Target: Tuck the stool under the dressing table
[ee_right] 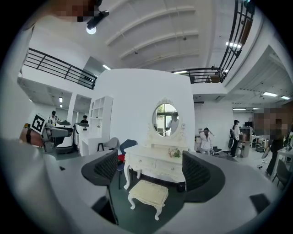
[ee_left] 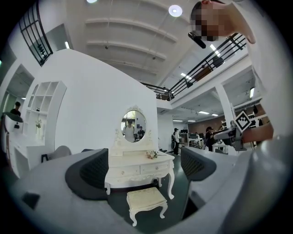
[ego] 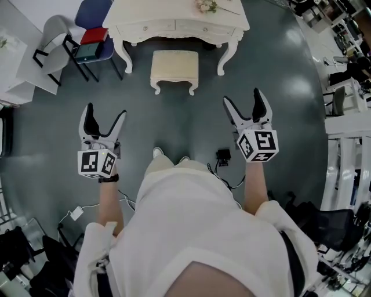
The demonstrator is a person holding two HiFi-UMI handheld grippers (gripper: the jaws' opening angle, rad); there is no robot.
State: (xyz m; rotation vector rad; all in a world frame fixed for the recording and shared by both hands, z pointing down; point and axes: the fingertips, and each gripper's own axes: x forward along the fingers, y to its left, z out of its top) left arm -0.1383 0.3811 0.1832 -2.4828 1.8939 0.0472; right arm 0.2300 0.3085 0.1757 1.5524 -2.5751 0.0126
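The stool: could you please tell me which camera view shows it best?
The right gripper view: the stool appears whole and unobstructed, its cushioned seat and curved legs clear, in front of the dressing table. The left gripper view shows it similarly, lower in the frame. The head view shows mostly its seat from above.

Stool point(ego: 174, 69) stands on floor point(ego: 174, 125) before dressing table point(ego: 177, 22); chairs point(ego: 87, 40) at table's left end.

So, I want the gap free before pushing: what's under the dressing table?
In the gripper views, only dark floor shows between the dressing table legs; the stool stands in front of it. From above, the tabletop covers that space.
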